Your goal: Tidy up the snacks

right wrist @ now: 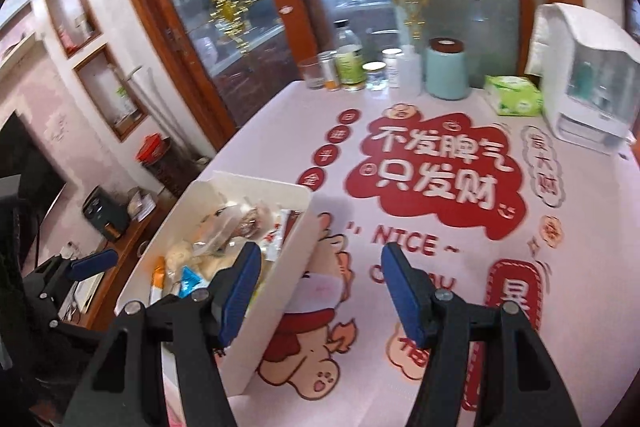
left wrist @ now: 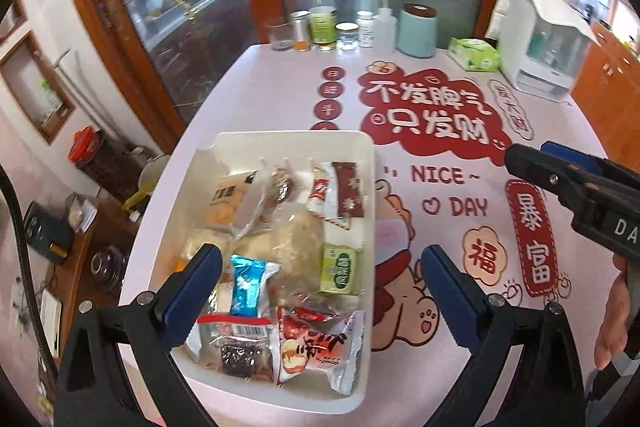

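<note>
The white tray (left wrist: 362, 163) of snacks (left wrist: 280, 247) sits at the table's (left wrist: 260, 87) left edge, its long side running away toward the bottles (left wrist: 322, 19). Left gripper (left wrist: 320, 279) hovers over it, jaws wide and empty. Right gripper (right wrist: 320, 291) hangs beside it, also spread, holding nothing.

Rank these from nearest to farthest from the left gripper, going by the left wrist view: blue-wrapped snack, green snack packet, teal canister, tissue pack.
1. Blue-wrapped snack, in the white bin, between the open left gripper's fingers.
2. Green snack packet, by the bin's right wall.
3. Tissue pack, far right.
4. Teal canister, back edge.
</note>
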A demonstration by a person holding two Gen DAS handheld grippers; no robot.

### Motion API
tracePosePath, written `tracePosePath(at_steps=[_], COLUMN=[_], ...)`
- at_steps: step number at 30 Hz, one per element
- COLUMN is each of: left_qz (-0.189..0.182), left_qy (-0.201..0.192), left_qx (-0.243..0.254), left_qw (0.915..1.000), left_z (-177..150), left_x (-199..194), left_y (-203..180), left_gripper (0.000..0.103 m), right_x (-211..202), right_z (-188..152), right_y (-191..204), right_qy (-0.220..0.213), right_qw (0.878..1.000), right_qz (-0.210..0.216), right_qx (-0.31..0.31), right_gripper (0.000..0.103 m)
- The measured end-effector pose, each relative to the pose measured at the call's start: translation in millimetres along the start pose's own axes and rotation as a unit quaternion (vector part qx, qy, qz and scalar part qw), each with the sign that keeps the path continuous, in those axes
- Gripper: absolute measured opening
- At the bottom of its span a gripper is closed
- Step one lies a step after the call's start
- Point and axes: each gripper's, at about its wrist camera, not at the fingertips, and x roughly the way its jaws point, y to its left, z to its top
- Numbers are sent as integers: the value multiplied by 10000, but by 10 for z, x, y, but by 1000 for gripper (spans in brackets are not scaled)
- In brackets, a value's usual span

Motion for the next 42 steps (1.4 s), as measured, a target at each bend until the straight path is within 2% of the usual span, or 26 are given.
tracePosePath(at_steps=[5, 14, 26, 34, 42], left_qz=[-254, -630, -754, -848, -855], left_qy=[-91, -122, -201, -177, -188], left_qx=[123, 482, 417, 561, 659], left_qw=[9996, 9968, 9961, 9947, 9940], left_z=[46, 11, -18, -51, -73], left_x=[-64, -146, -233, -242, -254], left_y=[-47, -204, -203, -304, -346], left_gripper=[99, 99, 99, 99, 99], right_x=[-17, -364, -702, -805, -791], right_z=[-105, -349, -695, -743, -758], right_y=[-91, -99, -65, 78, 61], right_qy=[102, 151, 94, -41, -11], right_qw=[9990, 9934, 9831, 9827, 9826], right_qz=[-306, -870, -1372, -1532, -1486], right_qx=[299, 730, 1206, 1037, 1119], right_gripper=[66, 66, 66, 66, 66])
